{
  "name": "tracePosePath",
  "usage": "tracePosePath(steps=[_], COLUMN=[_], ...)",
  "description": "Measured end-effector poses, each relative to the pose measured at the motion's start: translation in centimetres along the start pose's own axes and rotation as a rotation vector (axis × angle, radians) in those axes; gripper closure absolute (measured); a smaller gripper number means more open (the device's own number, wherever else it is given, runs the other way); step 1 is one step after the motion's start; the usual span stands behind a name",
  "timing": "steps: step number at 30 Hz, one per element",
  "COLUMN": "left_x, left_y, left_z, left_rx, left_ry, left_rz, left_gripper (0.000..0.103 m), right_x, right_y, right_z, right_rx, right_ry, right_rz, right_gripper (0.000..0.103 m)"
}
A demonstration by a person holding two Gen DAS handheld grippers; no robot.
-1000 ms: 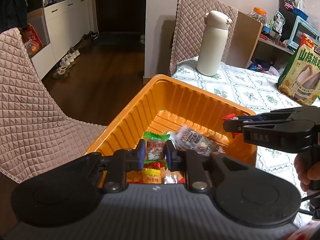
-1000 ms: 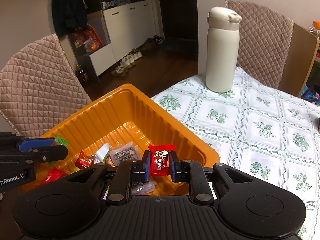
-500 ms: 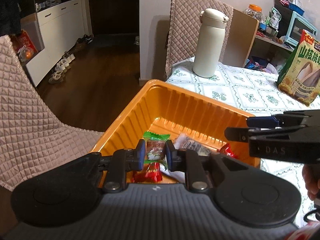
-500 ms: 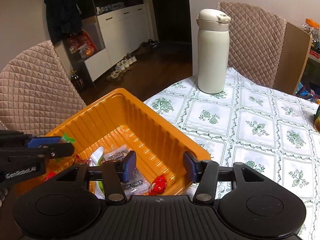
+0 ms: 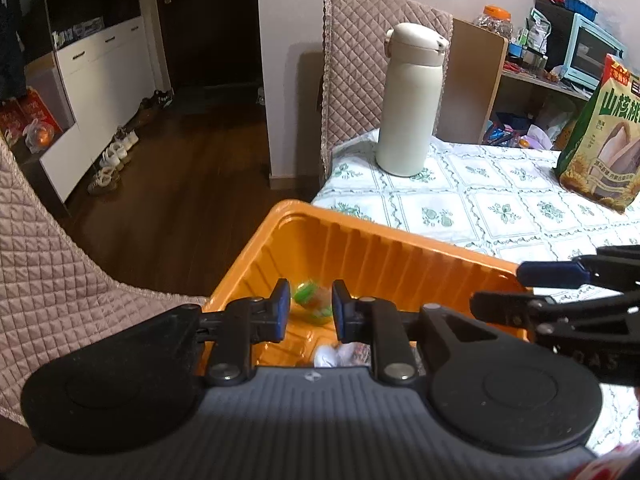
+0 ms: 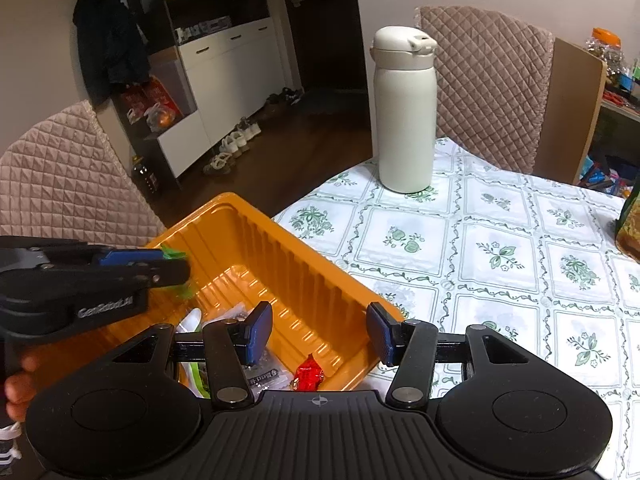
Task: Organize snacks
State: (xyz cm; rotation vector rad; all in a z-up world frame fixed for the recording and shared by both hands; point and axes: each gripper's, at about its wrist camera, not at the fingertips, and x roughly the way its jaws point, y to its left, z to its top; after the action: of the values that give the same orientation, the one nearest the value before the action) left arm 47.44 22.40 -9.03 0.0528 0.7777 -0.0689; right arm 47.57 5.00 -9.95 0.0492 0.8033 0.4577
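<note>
An orange ribbed tray (image 5: 400,256) sits at the table corner; it also shows in the right wrist view (image 6: 304,264). My left gripper (image 5: 307,307) hangs over its near end with jaws parted, and a blurred green snack packet (image 5: 310,300) is loose between them, falling. In the right wrist view the left gripper (image 6: 176,264) shows with the green packet (image 6: 174,254) at its tip. My right gripper (image 6: 316,332) is open and empty above the tray. A red candy (image 6: 308,372) and clear packets (image 6: 264,376) lie on the tray floor.
A cream thermos (image 5: 410,100) stands on the patterned tablecloth (image 6: 500,248) beyond the tray. A large yellow-green snack bag (image 5: 604,136) stands at the right. Quilted chairs stand behind the thermos (image 6: 484,88) and at the left (image 5: 48,264). Wood floor lies beyond the table edge.
The right gripper opened and dropped the red candy into the tray. Just now the left gripper's jaws parted and let go of the green packet. Both grippers have risen.
</note>
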Motion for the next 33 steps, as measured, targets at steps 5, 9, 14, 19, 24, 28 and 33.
tracePosePath(steps=[5,9,14,19,24,28,33], left_x=[-0.4,-1.6,-3.9,-6.6,-9.5,-11.8,-14.6], left_y=[0.2,0.5,0.7,0.7,0.5,0.2,-0.4], left_z=[-0.1,-0.9,-1.8,-2.7,-3.6,-4.4,-5.4], left_rx=[-0.008,-0.031,-0.060,-0.093,-0.106,-0.107,-0.123], left_ry=[-0.003,0.005,0.019,0.023,0.020,0.018,0.028], left_rz=[0.004,-0.011,-0.014,-0.011,0.007,0.002,-0.029], left_gripper=[0.064,0.063,0.050,0.045,0.039,0.035,0.033], right_x=[-0.6,-1.4,-2.6,-4.5,-7.2,-9.2,-11.8], right_y=[0.3,0.6,1.2,1.7,2.4,3.2,4.1], right_z=[-0.2,-0.5,-1.0,-1.6,-2.5,-3.3,-4.3], right_rx=[0.002,0.009,0.015,0.024,0.039,0.042,0.053], right_ry=[-0.004,-0.012,-0.024,-0.031,-0.066,-0.074,-0.095], right_rz=[0.000,0.008,0.021,0.026,0.023,0.017,0.011], right_gripper=[0.051,0.050,0.050,0.040,0.021,0.019,0.018])
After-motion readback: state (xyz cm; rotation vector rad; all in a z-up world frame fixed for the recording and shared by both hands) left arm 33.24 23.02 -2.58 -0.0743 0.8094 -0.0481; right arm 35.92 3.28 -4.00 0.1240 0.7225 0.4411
